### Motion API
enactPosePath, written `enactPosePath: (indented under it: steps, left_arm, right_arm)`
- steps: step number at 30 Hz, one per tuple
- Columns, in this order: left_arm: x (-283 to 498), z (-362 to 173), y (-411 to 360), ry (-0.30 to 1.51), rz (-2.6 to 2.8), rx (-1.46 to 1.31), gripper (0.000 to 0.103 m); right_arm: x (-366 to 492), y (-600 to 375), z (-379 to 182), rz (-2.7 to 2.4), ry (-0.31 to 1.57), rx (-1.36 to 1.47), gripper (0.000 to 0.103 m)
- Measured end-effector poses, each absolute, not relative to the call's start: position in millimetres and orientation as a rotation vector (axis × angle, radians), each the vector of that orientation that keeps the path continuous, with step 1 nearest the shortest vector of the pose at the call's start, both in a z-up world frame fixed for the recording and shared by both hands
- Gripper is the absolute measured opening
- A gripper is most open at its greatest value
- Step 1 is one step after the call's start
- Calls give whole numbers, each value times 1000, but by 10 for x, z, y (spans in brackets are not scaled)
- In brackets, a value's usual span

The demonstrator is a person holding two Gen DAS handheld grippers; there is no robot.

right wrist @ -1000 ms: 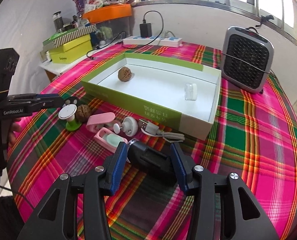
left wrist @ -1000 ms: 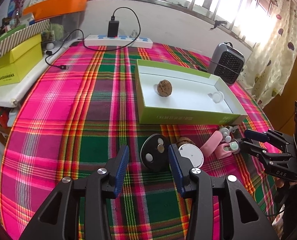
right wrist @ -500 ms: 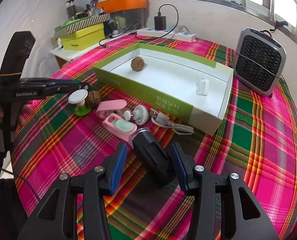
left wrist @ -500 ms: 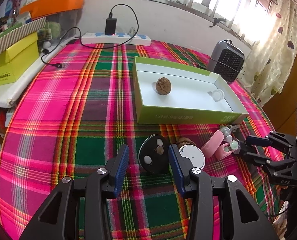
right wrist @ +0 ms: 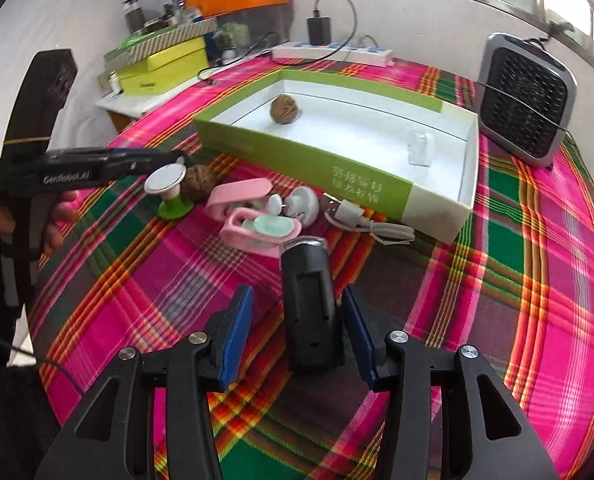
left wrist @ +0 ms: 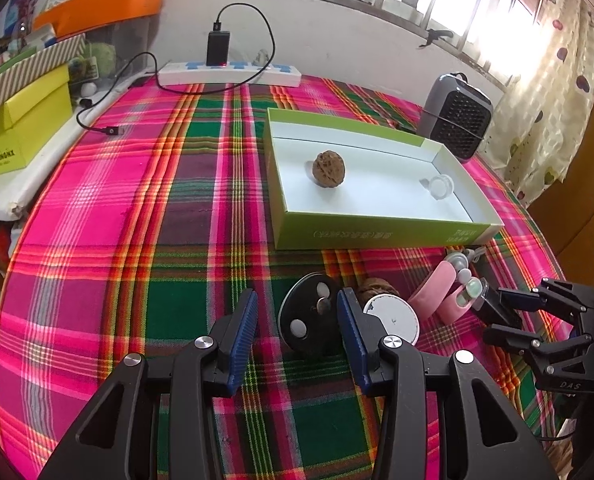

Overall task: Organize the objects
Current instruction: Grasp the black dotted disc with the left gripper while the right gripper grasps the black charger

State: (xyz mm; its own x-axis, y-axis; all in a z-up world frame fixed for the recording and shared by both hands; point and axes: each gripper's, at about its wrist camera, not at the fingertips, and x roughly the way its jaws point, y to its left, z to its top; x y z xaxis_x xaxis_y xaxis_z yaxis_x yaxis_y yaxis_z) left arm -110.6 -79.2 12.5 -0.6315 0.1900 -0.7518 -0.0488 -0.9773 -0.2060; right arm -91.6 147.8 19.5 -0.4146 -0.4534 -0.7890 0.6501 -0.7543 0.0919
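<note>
A green box [left wrist: 377, 236] with a white inside holds a walnut [left wrist: 328, 168] and a small clear cap [left wrist: 441, 186]. In front of it lie a black disc [left wrist: 305, 316], a second walnut [left wrist: 377, 286], a white-topped knob [left wrist: 391, 320] and pink cases [left wrist: 433, 292]. My left gripper [left wrist: 297, 320] is open around the black disc, with cloth showing beside its left finger. My right gripper [right wrist: 299, 320] is open too. A black device [right wrist: 309, 304] lies lengthwise between its fingers, close to the right pad with a gap on the left.
A grey heater [right wrist: 525, 100] stands right of the box. A white power strip [left wrist: 229, 74] with a charger runs along the back wall. Yellow boxes [left wrist: 17, 136] and an orange tray sit on a side shelf at left. A white cable plug [right wrist: 349, 212] lies by the box front.
The black device has swung from lying across the right jaws to pointing along them. The left gripper and the disc have stayed put.
</note>
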Motion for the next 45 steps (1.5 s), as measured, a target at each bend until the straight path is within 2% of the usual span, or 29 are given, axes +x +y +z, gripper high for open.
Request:
enactPosePath:
  steps: [21,26,30,45]
  left_arm:
    - [-1232,57,-739,-208,2704,-1303,40]
    - [-1238,57,-741,-208,2705,-1303,39]
    - [-1247,53,-735,-202,2706,-1306,28]
    - [-1237,52,-747,-195,2718,-1297,27]
  right_arm:
    - [-855,1440,200,-2281,283,1119,47]
    - [-854,1433,200,-2301,295,1121,42]
    - [-861,1454,208,-2311,282,1125,36]
    - [-855,1459,210,-2315,285,1123,30]
